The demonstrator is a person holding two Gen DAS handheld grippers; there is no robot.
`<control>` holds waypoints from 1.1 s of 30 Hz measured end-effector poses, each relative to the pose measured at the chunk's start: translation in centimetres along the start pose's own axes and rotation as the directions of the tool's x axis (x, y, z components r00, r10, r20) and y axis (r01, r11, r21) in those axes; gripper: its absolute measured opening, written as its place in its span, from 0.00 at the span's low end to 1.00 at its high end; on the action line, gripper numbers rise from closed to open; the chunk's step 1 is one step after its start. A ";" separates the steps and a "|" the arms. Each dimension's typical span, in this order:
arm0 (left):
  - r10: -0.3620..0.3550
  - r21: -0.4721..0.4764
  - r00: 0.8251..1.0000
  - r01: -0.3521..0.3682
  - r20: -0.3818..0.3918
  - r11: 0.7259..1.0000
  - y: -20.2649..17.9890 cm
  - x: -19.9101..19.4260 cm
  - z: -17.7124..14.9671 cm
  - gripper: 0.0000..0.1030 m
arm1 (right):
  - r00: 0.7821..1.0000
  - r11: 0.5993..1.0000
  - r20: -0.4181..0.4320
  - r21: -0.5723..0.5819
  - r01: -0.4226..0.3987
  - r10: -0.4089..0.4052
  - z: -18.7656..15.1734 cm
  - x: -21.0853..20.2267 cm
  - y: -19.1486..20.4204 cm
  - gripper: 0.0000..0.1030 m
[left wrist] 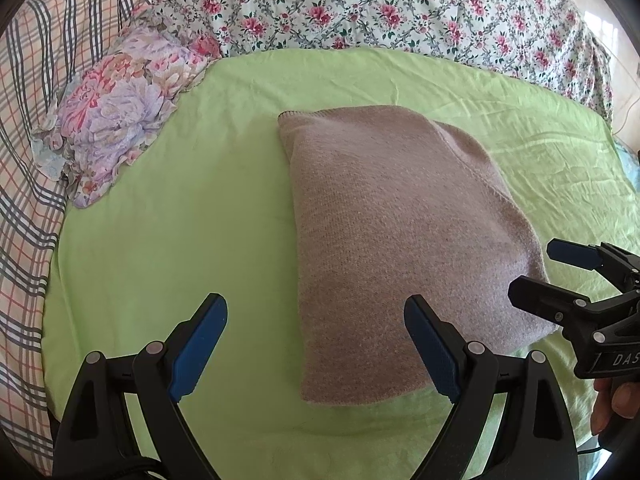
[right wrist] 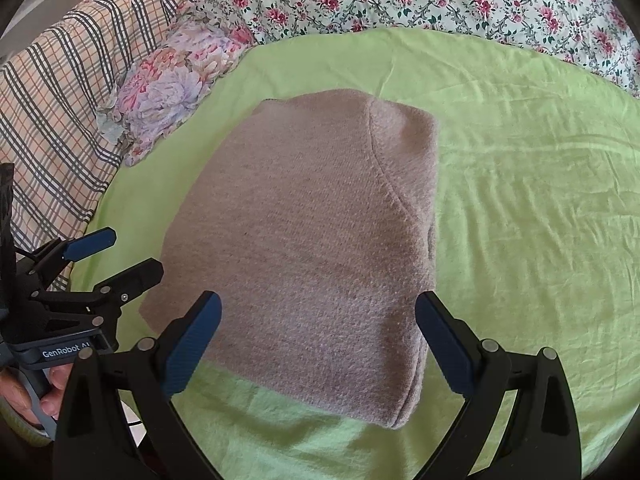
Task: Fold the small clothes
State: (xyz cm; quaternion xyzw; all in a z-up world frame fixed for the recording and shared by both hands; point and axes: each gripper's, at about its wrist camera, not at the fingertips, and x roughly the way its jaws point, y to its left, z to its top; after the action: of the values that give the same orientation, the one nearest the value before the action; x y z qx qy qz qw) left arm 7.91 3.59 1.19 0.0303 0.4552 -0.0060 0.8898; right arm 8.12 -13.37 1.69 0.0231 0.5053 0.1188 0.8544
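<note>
a fuzzy mauve knit sweater (right wrist: 312, 248) lies folded into a rectangle on the bed's green sheet (right wrist: 540, 220). the left claw (left wrist: 316, 344), marked "genrobot ai", and the right claw (right wrist: 318, 340) both hover spread wide, holding nothing.

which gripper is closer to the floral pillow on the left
Left. The left gripper sits toward the sweater's pillow-side edge; the right gripper is across the sweater, farther from the floral pillow.

Bright, soft daylight in both my views. Green sheet (left wrist: 168, 208) evenly lit; sweater (right wrist: 312, 240) throws a faint shadow at its near edge. Glare top right. Fisheye bends edges, corners black. Focus sharp.
</note>
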 end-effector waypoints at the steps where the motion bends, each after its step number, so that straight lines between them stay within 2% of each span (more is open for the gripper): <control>1: 0.000 0.001 1.000 0.000 -0.001 1.000 0.0 0.0 0.0 0.88 | 1.000 1.000 -0.001 0.000 0.000 0.000 0.0 0.0 0.0 0.95; 33: -0.005 -0.009 1.000 0.005 0.007 1.000 0.3 0.6 1.3 0.88 | 1.000 1.000 0.007 -0.006 0.002 -0.002 1.4 0.3 0.5 0.95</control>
State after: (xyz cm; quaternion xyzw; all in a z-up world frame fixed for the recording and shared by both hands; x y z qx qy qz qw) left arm 9.32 3.87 1.42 0.0252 0.4524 -0.0065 0.8914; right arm 9.40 -12.70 2.21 0.0204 0.5020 0.1196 0.8563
